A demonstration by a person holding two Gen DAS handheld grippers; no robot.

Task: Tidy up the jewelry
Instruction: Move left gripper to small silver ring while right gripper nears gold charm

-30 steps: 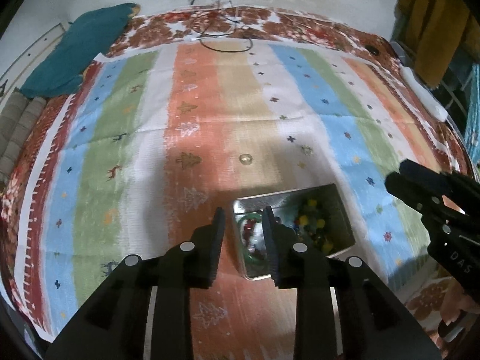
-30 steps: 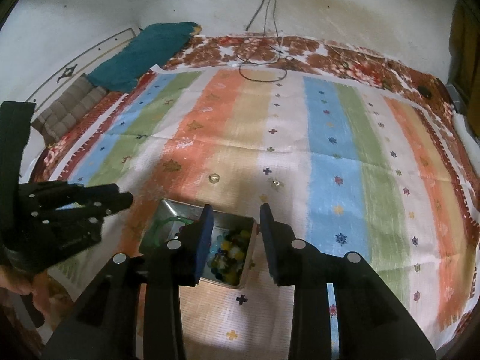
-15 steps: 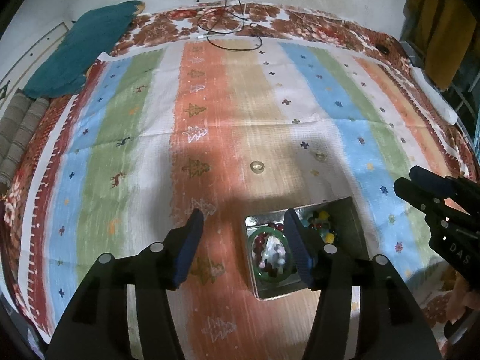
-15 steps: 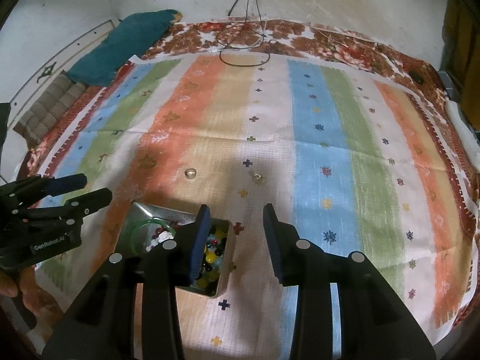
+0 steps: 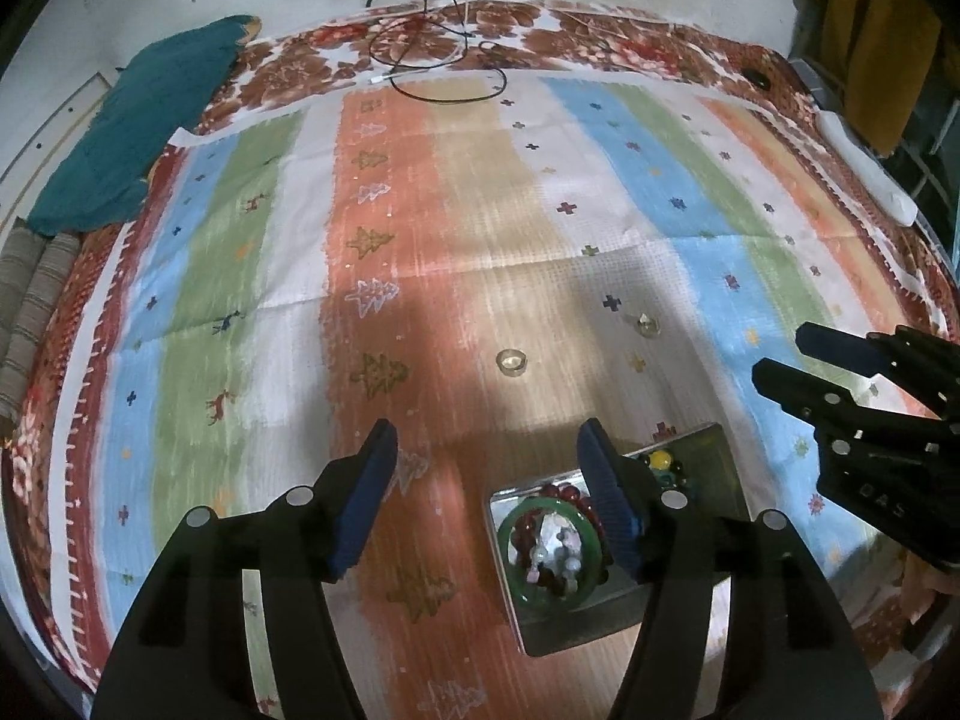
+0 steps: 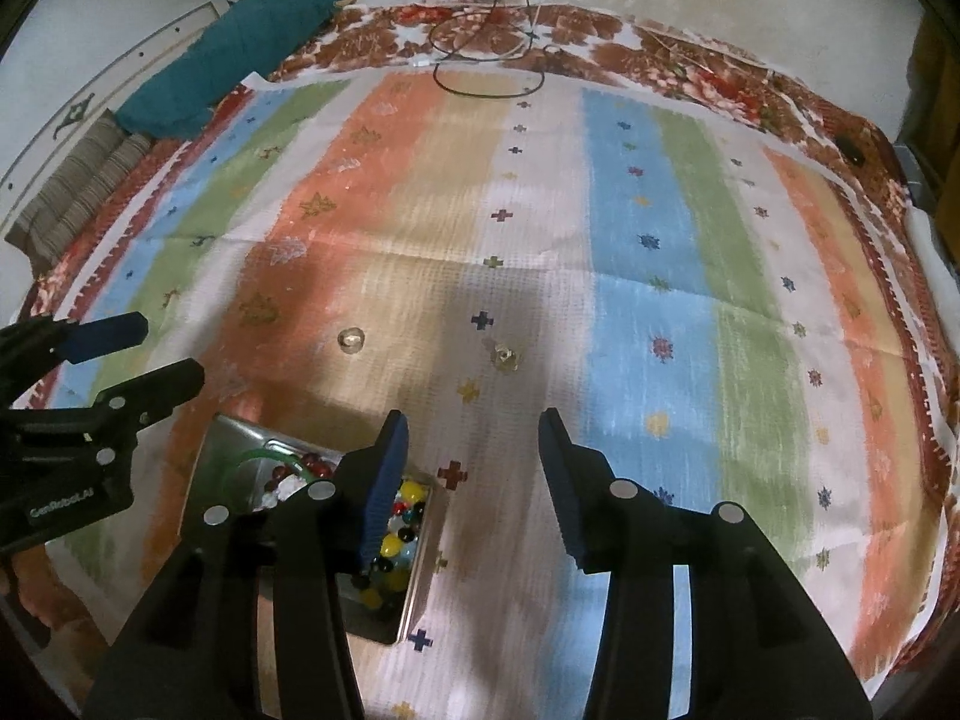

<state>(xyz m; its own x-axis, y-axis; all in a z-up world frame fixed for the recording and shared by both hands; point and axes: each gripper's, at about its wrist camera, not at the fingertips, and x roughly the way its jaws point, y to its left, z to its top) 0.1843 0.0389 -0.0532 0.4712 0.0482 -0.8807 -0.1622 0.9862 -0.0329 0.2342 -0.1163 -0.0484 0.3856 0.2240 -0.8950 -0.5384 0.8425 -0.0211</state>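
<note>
A striped cloth (image 5: 456, 252) in orange, tan, white, blue and green bands, dotted with small crosses and tree shapes, covers most of both views, lying over a brown floral spread (image 5: 600, 42). A teal cloth (image 5: 138, 126) lies at about 10 o'clock at the far corner, and a loop of dark cable (image 5: 444, 69) lies at 12 o'clock.

A metal tin (image 5: 600, 612) sits on the cloth at about 5 o'clock in the left wrist view and 7 o'clock in the right. One side holds a green bangle (image 5: 549, 549) ringing dark red beads and pale pieces; the other holds a heap of glossy beads (image 6: 399, 531) in yellow, red, black and blue.

The left claw (image 5: 486, 444) is released, its jaws having just been widening, with nothing between them; its right finger overlaps the tin. The right claw (image 6: 474, 426) is also released and has just been widening, empty over bare cloth, its left finger in front of the beads.

Two small clear rings lie loose beyond the tin: one (image 5: 512, 362) on the tan band, another (image 5: 647, 324) on the white band near a dark cross
</note>
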